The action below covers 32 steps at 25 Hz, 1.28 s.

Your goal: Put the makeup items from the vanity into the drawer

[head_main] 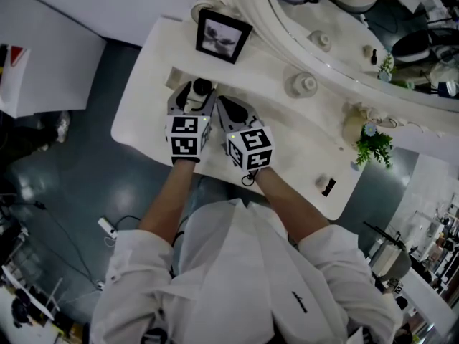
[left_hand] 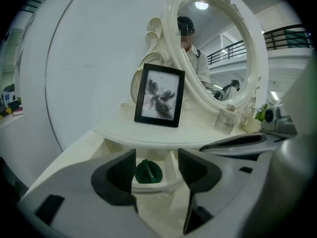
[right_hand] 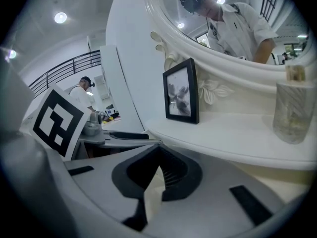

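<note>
The left tool (left_hand: pixel 156 168) has its dark ribbed jaws apart. Between and just beyond them, a round green cap (left_hand: pixel 148 172) with a raised ridge lies in the white curved-front drawer (left_hand: pixel 151 187) under the desk's (head_main: pixel 143 113) shelf. The right tool (right_hand: pixel 159 150), just beside it, is closed on nothing, its tips meeting over the desk. Both bare forearms reach forward side by side, marker cubes up. Farther off, on the glossy shelf, a black frame (left_hand: pixel 159 95) stands before the oval mirror (left_hand: pixel 218 48).
</note>
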Each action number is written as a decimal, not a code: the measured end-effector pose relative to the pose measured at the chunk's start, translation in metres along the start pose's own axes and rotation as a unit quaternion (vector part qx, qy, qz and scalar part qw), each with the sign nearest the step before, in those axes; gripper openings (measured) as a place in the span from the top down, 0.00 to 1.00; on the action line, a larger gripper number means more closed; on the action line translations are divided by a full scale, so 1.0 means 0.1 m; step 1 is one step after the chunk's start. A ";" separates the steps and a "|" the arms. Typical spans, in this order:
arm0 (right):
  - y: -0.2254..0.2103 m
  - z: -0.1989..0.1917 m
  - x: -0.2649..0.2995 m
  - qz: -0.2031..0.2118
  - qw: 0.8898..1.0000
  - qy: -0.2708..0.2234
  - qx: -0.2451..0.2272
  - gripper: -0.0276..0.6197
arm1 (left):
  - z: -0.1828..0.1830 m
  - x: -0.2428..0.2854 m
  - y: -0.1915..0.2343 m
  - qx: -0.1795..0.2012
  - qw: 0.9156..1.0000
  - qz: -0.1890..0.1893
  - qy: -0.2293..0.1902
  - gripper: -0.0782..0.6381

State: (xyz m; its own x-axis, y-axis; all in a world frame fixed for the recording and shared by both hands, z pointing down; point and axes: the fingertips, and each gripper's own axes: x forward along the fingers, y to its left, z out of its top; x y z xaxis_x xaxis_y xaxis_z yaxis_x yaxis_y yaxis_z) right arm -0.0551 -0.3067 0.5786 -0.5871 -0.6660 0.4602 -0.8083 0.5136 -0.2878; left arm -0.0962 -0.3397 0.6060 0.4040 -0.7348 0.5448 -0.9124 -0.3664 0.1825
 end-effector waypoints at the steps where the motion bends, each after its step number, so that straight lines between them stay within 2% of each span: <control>1: 0.00 0.00 -0.02 0.000 1.000 -0.001 0.000 0.93 | 0.00 -0.02 0.00 0.001 1.000 0.001 -0.002 0.53; 10: -0.10 0.02 -0.29 -0.015 1.000 -0.017 -0.002 0.93 | 0.06 -0.21 -0.21 0.026 0.999 -0.008 -0.025 0.56; 15: -0.18 0.09 -0.53 -0.026 0.999 -0.034 -0.002 0.93 | 0.15 -0.34 -0.40 0.050 0.998 -0.013 -0.048 0.75; 20: -0.33 0.07 -0.79 -0.048 0.998 -0.044 0.008 0.93 | 0.29 -0.43 -0.65 0.058 0.996 -0.032 -0.064 0.84; 27: -0.49 0.20 -1.16 -0.073 0.994 -0.075 0.006 0.93 | 0.45 -0.55 -1.00 0.069 0.992 -0.059 -0.086 0.85; 32: -0.67 0.24 -1.58 -0.096 0.991 -0.095 0.008 0.93 | 0.60 -0.67 -1.36 0.079 0.987 -0.094 -0.105 0.85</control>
State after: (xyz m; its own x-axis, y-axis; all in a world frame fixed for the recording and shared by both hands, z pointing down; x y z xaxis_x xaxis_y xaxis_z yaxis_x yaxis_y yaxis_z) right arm 0.0909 -0.2487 0.5048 -0.4197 -0.8409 0.3417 -0.9053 0.3607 -0.2242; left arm 0.0047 -0.2748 0.4959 0.5853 -0.7416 0.3278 -0.8051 -0.5796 0.1262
